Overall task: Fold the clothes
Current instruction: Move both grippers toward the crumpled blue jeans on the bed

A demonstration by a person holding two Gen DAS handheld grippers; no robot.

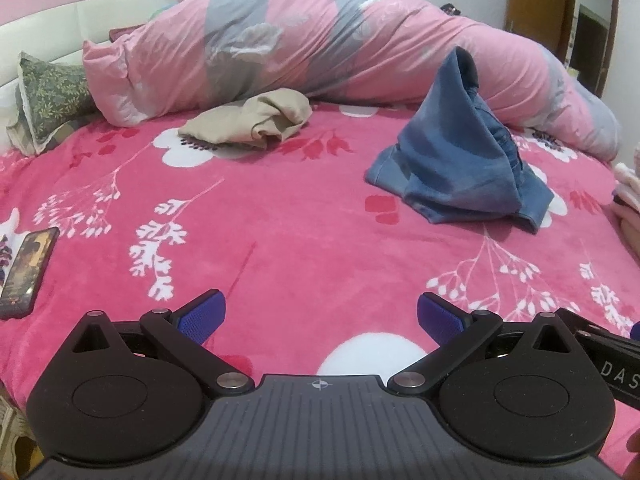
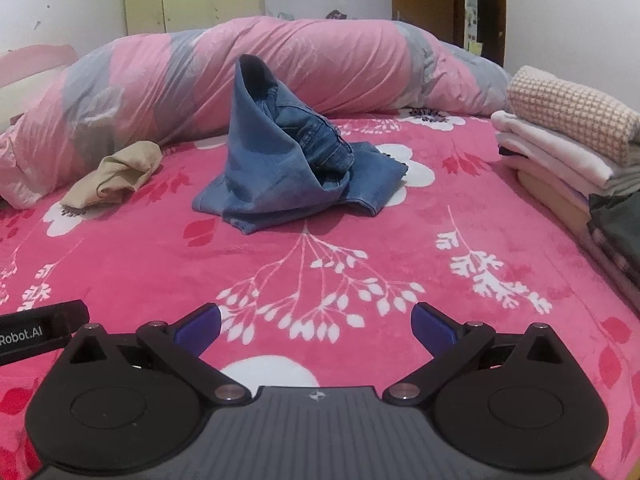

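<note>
A pair of blue jeans (image 1: 456,152) lies bunched in a peaked heap on the pink flowered bedspread (image 1: 280,220), ahead and to the right in the left wrist view; the same jeans (image 2: 280,160) sit dead ahead in the right wrist view. A crumpled beige garment (image 1: 250,120) lies further back left, also seen as the beige garment (image 2: 116,178) at the left. My left gripper (image 1: 320,316) is open and empty, low over the bedspread. My right gripper (image 2: 316,322) is open and empty too, well short of the jeans.
A rolled pink and grey quilt (image 1: 320,40) runs across the back of the bed. A stack of folded clothes (image 2: 568,144) stands at the right edge. A phone (image 1: 26,270) lies at the left, a green patterned pillow (image 1: 52,96) by the headboard.
</note>
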